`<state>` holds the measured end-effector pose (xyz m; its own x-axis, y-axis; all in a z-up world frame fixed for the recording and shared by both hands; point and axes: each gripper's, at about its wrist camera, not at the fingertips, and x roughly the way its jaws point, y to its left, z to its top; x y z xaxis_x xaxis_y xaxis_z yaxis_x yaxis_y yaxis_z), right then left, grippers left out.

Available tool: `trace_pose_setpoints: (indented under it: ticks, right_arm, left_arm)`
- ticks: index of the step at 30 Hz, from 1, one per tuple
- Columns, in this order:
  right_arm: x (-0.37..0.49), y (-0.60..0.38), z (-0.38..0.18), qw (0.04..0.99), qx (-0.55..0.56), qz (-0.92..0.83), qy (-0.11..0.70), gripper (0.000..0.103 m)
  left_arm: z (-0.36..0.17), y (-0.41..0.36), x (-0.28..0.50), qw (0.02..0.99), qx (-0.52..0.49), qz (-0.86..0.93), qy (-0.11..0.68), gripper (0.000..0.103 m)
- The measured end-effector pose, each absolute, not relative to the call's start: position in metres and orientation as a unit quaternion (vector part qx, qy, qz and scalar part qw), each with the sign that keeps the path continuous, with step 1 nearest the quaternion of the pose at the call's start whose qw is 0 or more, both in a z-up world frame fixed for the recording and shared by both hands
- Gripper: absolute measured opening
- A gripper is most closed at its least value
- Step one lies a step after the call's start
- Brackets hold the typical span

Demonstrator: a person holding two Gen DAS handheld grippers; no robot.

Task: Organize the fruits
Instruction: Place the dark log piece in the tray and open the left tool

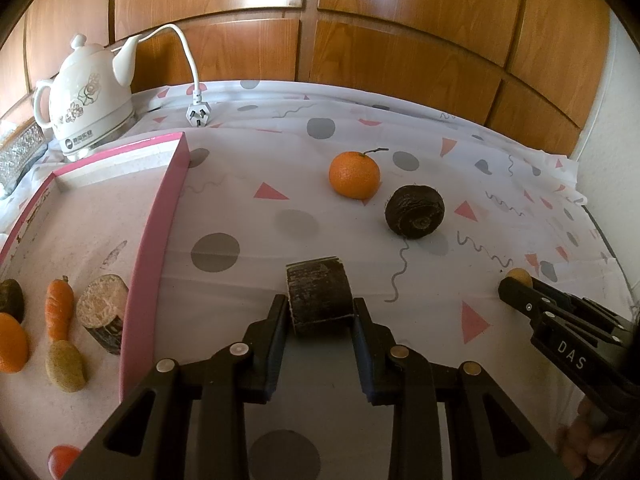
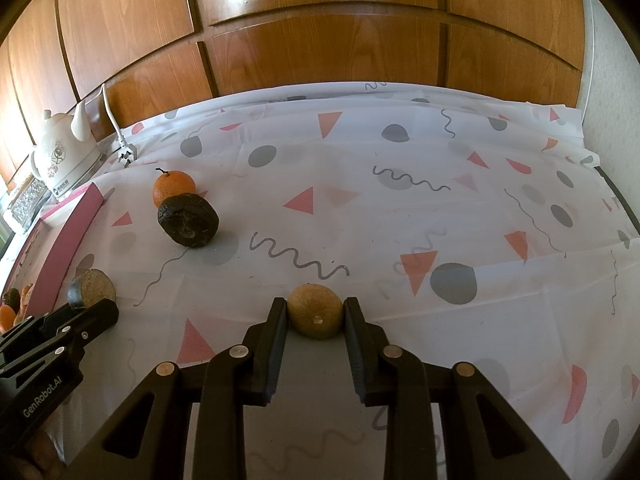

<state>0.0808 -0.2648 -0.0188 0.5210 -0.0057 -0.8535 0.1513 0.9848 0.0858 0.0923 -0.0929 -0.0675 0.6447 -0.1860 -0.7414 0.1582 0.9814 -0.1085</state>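
My left gripper (image 1: 320, 308) is shut on a dark cylindrical fruit piece (image 1: 318, 294) resting on the patterned tablecloth, just right of the pink-edged tray (image 1: 154, 240). My right gripper (image 2: 316, 312) is shut on a small tan round fruit (image 2: 316, 310), also low on the cloth. An orange (image 1: 354, 175) and a dark round fruit (image 1: 415, 211) lie farther back on the cloth. In the tray lie a carrot (image 1: 60, 306), a cut dark-skinned piece (image 1: 102, 306), a tan fruit (image 1: 64, 366) and an orange piece (image 1: 12, 344).
A white kettle (image 1: 88, 100) stands at the back left with its cord and plug (image 1: 199, 114) on the cloth. A glittery box (image 1: 18, 152) sits left of it. Wood panels rise behind the table. A red item (image 1: 62, 458) lies at the near left.
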Motion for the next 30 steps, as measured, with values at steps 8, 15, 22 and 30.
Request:
trace_pose_setpoints:
  ticks: [8, 15, 22, 30]
  right_arm:
    - [0.081, -0.264, -0.018, 0.869, 0.073, -0.046, 0.486, 0.029]
    - [0.082, -0.26, -0.018, 0.871, 0.054, -0.054, 0.486, 0.029]
    - [0.084, -0.257, -0.018, 0.871, 0.042, -0.058, 0.487, 0.028]
    - [0.083, -0.255, -0.018, 0.871, 0.035, -0.062, 0.487, 0.028]
  left_arm:
    - [-0.063, -0.094, 0.09, 0.905, -0.011, -0.095, 0.414, 0.03]
    - [-0.04, -0.085, 0.075, 0.906, -0.025, -0.109, 0.407, 0.03]
    - [-0.015, -0.059, 0.069, 0.911, -0.036, -0.103, 0.398, 0.03]
    - [0.005, 0.005, 0.088, 0.922, -0.061, -0.021, 0.381, 0.03]
